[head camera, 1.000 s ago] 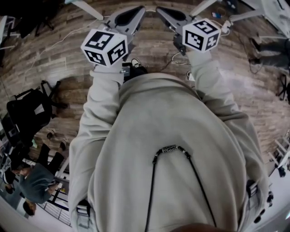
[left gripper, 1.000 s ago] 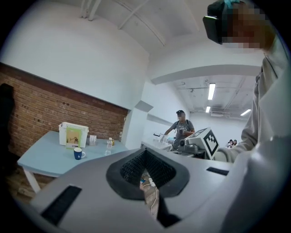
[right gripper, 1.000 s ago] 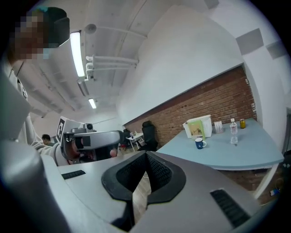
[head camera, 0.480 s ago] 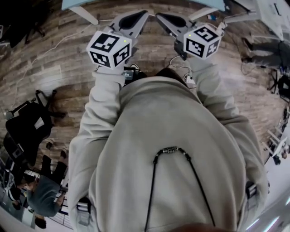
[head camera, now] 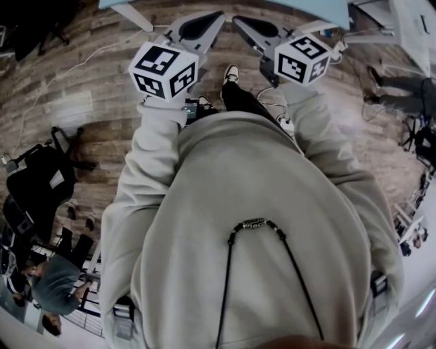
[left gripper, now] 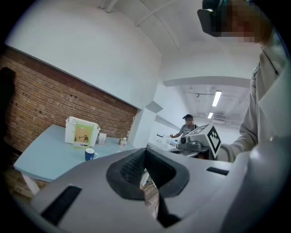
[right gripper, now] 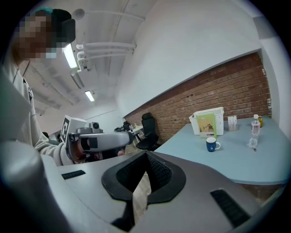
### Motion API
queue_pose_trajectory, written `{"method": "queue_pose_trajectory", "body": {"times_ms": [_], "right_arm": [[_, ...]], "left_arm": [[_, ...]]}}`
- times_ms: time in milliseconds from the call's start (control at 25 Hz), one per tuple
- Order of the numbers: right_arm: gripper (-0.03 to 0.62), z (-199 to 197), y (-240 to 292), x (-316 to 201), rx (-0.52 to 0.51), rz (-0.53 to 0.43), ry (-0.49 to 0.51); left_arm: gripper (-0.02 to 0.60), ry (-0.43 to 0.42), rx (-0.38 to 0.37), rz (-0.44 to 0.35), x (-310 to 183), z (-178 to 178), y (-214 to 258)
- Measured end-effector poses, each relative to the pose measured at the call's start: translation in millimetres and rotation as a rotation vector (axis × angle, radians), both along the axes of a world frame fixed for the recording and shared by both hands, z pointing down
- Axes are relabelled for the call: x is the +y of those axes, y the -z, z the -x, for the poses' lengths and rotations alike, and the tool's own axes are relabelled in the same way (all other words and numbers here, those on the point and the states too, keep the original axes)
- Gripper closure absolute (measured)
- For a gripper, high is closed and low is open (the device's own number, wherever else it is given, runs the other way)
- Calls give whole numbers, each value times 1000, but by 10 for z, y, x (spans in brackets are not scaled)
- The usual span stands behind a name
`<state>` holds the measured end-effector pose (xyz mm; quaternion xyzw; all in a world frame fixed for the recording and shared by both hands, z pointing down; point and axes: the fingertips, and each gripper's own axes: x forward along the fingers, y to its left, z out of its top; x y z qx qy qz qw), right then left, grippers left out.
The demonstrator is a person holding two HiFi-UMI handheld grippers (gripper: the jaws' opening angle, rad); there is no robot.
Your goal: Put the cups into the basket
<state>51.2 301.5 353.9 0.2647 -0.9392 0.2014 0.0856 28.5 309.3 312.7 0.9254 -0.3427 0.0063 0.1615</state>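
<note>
Shoe [head camera: 231,73] newly forward between left gripper [head camera: 218,15] and right gripper [head camera: 236,20], jaws together.

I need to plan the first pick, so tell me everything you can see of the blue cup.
The blue cup is a small dark blue mug, glossy like ceramic, with a white mark on its side and a loop handle. It stands upright on the pale blue table, in front of the white basket, apart from it. Nothing else touches it.
</note>
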Motion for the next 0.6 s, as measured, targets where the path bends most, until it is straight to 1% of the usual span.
{"method": "queue_pose_trajectory", "body": {"times_ms": [200,400,600], "right_arm": [[583,-32,-29,-427,-28,2,24],[583,-168,72,-896,-66,-5,38],[583,-314,27,-1280,-126,29,44]], "left_arm": [[586,22,-23,6,-422,-49,-15],[586,26,-40,-4,-912,-254,77],[585,41,-25,21,-1392,-458,146]]}}
